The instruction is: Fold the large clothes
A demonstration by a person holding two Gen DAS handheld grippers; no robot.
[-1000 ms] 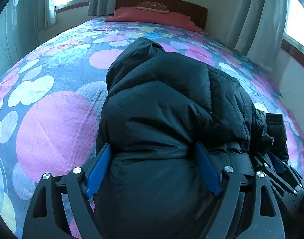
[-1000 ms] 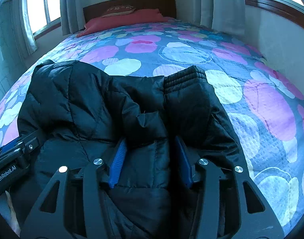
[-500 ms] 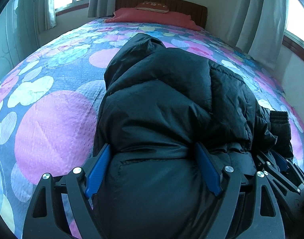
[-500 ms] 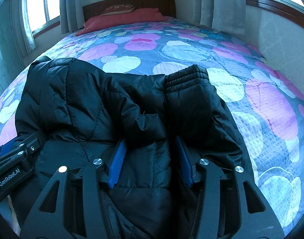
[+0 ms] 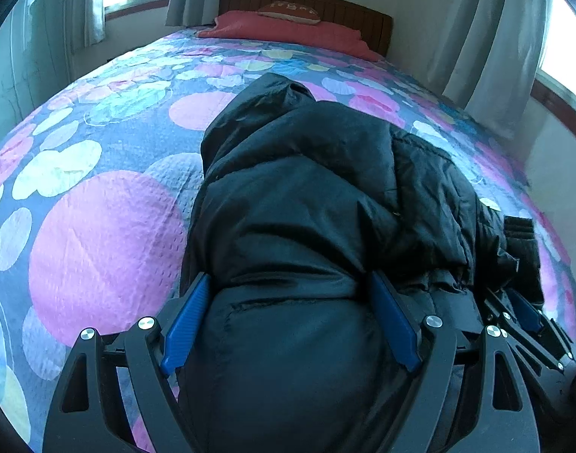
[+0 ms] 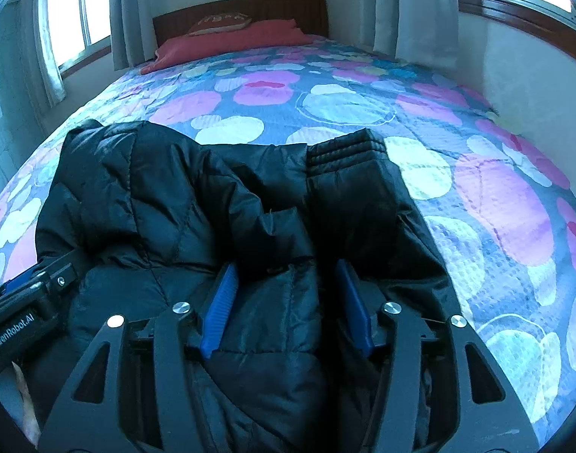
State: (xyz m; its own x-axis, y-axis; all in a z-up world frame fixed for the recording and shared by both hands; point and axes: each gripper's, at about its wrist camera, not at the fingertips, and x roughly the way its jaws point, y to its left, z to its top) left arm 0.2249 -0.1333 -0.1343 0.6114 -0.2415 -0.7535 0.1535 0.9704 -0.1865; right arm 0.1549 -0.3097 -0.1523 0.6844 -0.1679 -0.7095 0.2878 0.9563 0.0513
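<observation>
A black puffer jacket lies bunched on the bed, near its foot. My left gripper has its blue pads on both sides of a thick bundle of the jacket's near edge and squeezes it. My right gripper is shut on another thick fold of the jacket, beside a ribbed cuff. The right gripper also shows at the lower right of the left wrist view, and the left gripper at the lower left of the right wrist view.
The bed carries a quilt with pink, white and blue circles. A red pillow and a wooden headboard are at the far end. Curtains and windows line both sides, and a white wall runs along the right.
Both grippers keep their hold on the jacket. The jacket's far part rose a little and has sunk back; the view shifted only slightly.
</observation>
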